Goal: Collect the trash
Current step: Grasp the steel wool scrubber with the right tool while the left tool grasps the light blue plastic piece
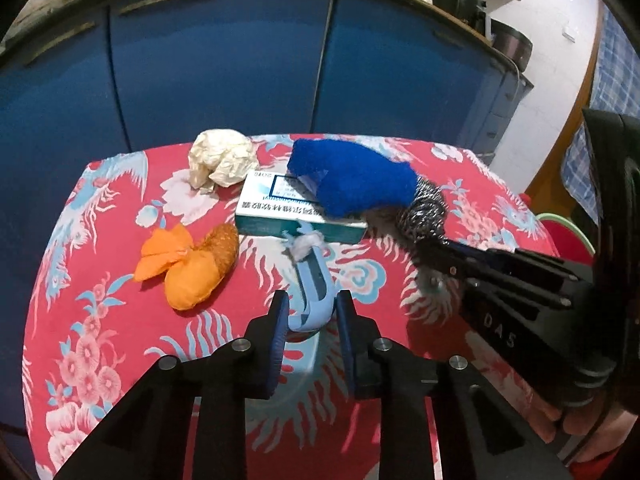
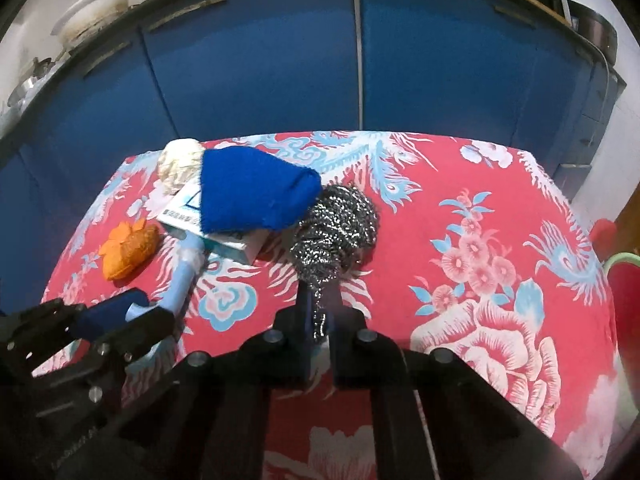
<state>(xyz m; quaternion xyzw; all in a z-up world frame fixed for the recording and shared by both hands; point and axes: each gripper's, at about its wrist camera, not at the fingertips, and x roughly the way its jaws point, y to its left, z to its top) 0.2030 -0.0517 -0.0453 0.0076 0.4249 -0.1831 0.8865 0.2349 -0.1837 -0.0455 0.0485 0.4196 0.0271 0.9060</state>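
On the red flowered tablecloth lies a heap of trash: crumpled white paper, a teal-and-white carton, a blue cloth draped over it, and an orange wrapper. A light blue plastic handle with a white tuft at its far end lies between the pads of my left gripper, which close on its near end. My right gripper is shut on a strand of the steel wool scrubber, which rests beside the carton.
Blue cabinet doors stand just behind the table's far edge. A green-rimmed red container sits past the table's right edge. Bare tablecloth stretches to the right of the scrubber. The two grippers work close together.
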